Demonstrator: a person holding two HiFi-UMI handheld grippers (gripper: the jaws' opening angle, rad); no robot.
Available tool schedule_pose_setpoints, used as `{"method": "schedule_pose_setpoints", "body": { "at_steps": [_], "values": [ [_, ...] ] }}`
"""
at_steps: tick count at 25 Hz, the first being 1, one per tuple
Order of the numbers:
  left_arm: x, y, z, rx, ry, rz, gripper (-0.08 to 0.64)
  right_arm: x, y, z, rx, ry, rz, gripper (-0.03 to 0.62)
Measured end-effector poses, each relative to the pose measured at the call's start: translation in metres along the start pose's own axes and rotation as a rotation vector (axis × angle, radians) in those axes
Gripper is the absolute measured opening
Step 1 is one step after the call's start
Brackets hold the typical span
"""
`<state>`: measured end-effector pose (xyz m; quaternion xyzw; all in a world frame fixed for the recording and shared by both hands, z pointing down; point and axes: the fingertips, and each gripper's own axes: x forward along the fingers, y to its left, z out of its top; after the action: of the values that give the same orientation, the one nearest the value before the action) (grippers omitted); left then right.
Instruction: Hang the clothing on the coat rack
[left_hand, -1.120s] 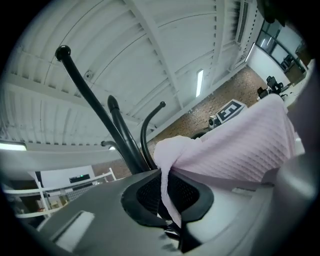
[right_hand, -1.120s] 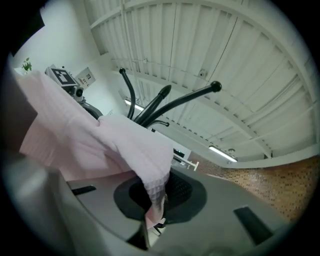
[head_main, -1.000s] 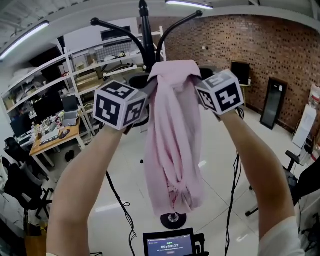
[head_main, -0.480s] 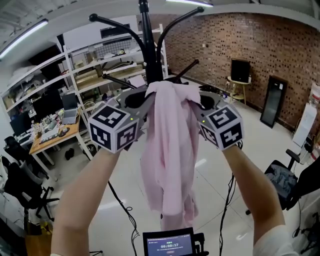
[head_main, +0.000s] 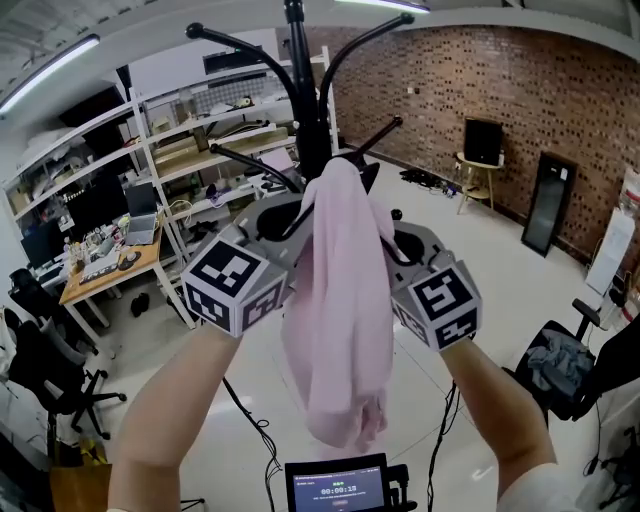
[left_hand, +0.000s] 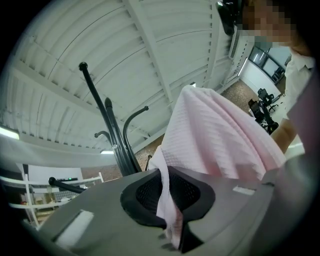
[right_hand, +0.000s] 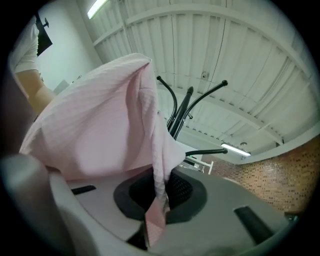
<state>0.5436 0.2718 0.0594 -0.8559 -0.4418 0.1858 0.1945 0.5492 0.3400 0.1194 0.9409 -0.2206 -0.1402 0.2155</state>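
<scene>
A pink garment (head_main: 340, 300) hangs in a long fold in front of the black coat rack (head_main: 300, 90). Its top peaks beside the rack's lower prongs; whether it rests on a hook I cannot tell. My left gripper (head_main: 290, 215) holds the cloth from the left, and its jaws are opening with the fabric still pinched between them. My right gripper (head_main: 385, 235) is shut on the cloth from the right. In the left gripper view the garment (left_hand: 220, 135) runs down into the gripper (left_hand: 167, 195), with the rack (left_hand: 112, 140) behind. The right gripper view shows the garment (right_hand: 100, 130), the gripper (right_hand: 159, 195) and the rack (right_hand: 182, 112).
White shelving (head_main: 200, 130) and a cluttered desk (head_main: 110, 270) stand at the left, with office chairs (head_main: 40, 360) below them. A brick wall (head_main: 520, 90) runs along the right. A small screen (head_main: 340, 485) sits at the bottom edge, and cables trail over the floor.
Both grippers have come down and closer to the rack's pole with the garment. The cloth's top has drawn up into a peak by the lower prongs.
</scene>
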Motion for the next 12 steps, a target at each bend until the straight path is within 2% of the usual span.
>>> {"method": "schedule_pose_setpoints", "body": {
  "at_steps": [4, 12],
  "values": [
    [-0.012, -0.004, -0.002, -0.043, -0.03, 0.01, 0.037, -0.009, 0.014, 0.007, -0.011, -0.026, 0.007, 0.015],
    [-0.045, -0.015, -0.02, -0.224, -0.076, 0.007, 0.055, -0.026, 0.02, -0.004, -0.01, -0.014, 0.001, 0.046]
  ]
}}
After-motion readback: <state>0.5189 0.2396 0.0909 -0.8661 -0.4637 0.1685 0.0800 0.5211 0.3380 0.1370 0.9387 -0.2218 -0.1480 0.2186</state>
